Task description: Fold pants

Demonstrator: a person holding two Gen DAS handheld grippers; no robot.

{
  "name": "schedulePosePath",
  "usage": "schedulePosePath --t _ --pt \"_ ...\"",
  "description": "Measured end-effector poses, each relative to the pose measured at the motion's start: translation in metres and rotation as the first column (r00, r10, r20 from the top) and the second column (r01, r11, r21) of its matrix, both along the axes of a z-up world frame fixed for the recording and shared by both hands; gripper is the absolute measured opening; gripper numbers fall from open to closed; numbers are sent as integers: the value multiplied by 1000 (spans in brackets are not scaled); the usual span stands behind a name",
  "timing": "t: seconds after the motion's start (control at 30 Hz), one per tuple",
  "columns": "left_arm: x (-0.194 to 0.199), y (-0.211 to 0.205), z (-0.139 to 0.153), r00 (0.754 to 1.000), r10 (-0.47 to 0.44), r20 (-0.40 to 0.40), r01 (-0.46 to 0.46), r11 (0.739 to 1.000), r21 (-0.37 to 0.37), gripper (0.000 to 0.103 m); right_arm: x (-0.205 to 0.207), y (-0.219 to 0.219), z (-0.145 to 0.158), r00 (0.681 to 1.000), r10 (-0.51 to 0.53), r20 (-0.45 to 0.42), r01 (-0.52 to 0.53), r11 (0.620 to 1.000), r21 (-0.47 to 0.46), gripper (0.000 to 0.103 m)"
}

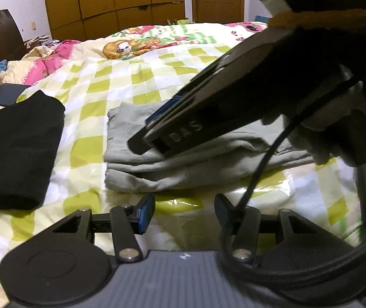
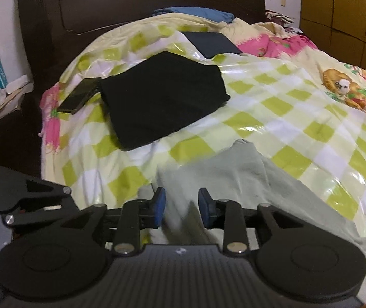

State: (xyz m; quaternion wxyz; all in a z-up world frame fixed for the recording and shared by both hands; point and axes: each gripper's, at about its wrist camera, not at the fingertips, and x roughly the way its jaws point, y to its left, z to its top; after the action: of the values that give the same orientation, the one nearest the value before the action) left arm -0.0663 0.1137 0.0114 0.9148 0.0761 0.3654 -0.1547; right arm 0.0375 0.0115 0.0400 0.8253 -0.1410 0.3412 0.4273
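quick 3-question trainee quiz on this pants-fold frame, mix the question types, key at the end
1. True or false: the grey-green pants lie folded in layers on the checked bedcover.
2. Which item lies on the bed beyond the black folded garment, toward the headboard? A) a dark flat rectangular item B) a red mug C) a pair of shoes
3. Fill in: the right gripper has its jaws ____, with pants fabric showing between them but not pinched.

Key: 1 true. 2 A, the dark flat item. 3 open; the left gripper is also open, over bare bedcover.
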Motion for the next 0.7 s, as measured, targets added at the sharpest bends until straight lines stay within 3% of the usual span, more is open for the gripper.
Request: schedulePosePath --t 0.13,0.27,0.4,0.53,0.6,0.7 --pt "1 0 5 1000 9 25 -10 1000 13 64 5 -29 8 995 -92 -47 94 995 44 31" --pt "5 -1 20 997 15 77 -15 1000 -3 64 15 -81 16 967 -236 -93 244 967 76 34" --pt "24 -18 29 991 -12 130 13 1000 -4 66 33 -139 16 918 -391 -71 395 917 57 37" --pt "57 -47 20 990 -42 138 42 999 8 68 72 -200 6 848 -515 -128 527 844 98 37" --pt "75 -60 10 993 -56 103 55 998 10 68 94 -223 -2 825 -537 -177 561 817 133 39" --pt "88 -76 -4 996 -76 51 74 997 27 68 133 -249 -21 802 -494 -337 568 804 175 40"
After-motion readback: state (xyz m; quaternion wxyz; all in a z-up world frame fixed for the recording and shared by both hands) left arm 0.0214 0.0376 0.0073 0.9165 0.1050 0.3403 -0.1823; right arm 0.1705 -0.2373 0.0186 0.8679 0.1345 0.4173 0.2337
